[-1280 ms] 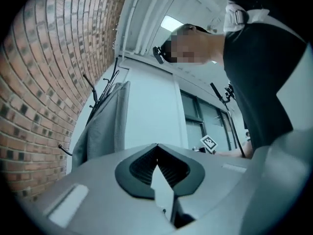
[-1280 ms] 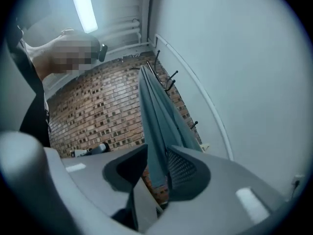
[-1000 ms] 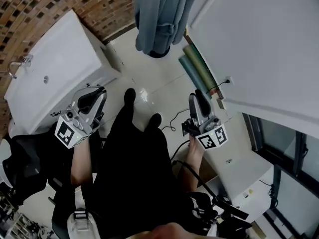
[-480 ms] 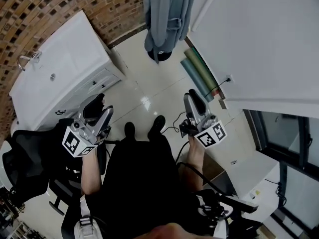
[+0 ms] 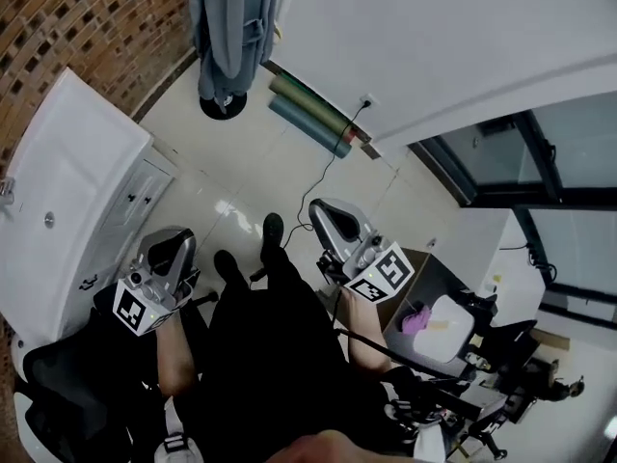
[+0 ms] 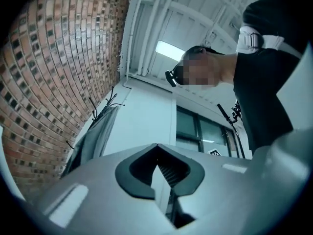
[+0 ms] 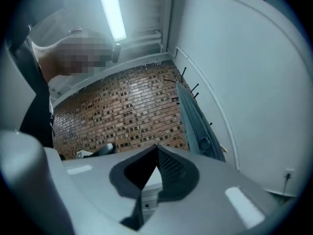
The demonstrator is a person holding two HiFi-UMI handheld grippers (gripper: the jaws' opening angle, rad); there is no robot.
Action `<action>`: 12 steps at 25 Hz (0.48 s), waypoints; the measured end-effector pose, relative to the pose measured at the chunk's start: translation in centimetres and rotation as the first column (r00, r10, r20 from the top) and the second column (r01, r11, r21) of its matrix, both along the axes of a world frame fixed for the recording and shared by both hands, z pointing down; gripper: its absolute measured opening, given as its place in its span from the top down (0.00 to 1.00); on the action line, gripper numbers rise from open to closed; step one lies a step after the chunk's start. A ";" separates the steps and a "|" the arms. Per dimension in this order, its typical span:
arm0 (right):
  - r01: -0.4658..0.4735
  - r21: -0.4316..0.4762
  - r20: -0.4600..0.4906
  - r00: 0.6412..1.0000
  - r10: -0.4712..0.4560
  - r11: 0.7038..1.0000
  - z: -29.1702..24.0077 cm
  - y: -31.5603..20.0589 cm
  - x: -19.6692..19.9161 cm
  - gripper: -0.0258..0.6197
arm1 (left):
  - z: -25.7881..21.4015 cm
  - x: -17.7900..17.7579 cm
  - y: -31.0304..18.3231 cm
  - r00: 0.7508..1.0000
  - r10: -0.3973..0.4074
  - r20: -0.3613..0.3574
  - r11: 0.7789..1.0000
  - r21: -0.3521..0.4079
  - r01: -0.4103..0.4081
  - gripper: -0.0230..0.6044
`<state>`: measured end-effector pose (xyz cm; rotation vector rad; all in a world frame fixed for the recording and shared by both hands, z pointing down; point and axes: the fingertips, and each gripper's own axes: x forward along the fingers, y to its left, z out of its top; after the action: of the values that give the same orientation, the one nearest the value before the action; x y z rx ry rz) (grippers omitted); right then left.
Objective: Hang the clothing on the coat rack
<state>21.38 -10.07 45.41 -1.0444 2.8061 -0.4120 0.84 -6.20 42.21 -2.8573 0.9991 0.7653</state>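
A grey-blue garment (image 5: 231,22) hangs on the coat rack, whose dark round base (image 5: 223,105) stands on the pale floor by the white wall. It also shows as a long grey drape (image 6: 93,138) in the left gripper view and below the rack's hooks (image 7: 184,80) as the same garment (image 7: 195,126) in the right gripper view. My left gripper (image 5: 176,243) and right gripper (image 5: 324,212) are held low beside the person's legs, well short of the rack. Both point upward, jaws shut, left gripper (image 6: 159,166) and right gripper (image 7: 155,155) holding nothing.
A white sink cabinet (image 5: 58,191) stands along the brick wall (image 5: 87,17) at left. Rolled green mats (image 5: 313,114) lie at the wall's foot, with a cable (image 5: 328,167) across the floor. A cardboard box (image 5: 424,302) and a black chair (image 5: 58,394) flank the person.
The head view has swung right: the rack and garment slid to the upper left, and the windows and box came into view. Both grippers stayed low by the legs.
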 end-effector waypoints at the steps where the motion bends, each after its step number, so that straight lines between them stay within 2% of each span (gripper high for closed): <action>1: -0.021 0.009 -0.024 1.000 0.021 1.000 0.1 1.0 -0.1 0.96 | 0.2 0.0 0.3 0.999 0.034 -0.013 0.999 0.015 -0.034 0.96; 3: -0.046 0.033 -0.061 0.997 0.048 0.998 -0.1 2.6 -0.4 0.96 | 0.2 -0.2 1.2 0.998 0.066 -0.022 0.997 0.037 -0.065 0.96; 6: -0.026 0.107 -0.092 0.995 0.036 0.994 -1.9 4.0 -1.7 0.96 | -0.4 -0.4 3.1 0.997 0.071 0.013 0.996 0.046 -0.072 0.96; 9: 0.036 0.205 -0.126 0.992 -0.010 0.978 -4.3 4.8 -3.8 0.96 | -1.9 -1.3 4.1 0.999 0.012 0.049 0.997 0.069 -0.015 0.96; 12: 0.081 0.272 -0.124 0.991 -0.049 0.959 -6.2 5.4 -4.3 0.96 | -3.4 -2.1 4.6 0.997 -0.070 0.028 0.994 0.085 0.067 0.96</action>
<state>17.05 -4.69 39.23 -0.9442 2.8939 0.0398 -1.23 -1.64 38.77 -2.7402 1.0294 0.7372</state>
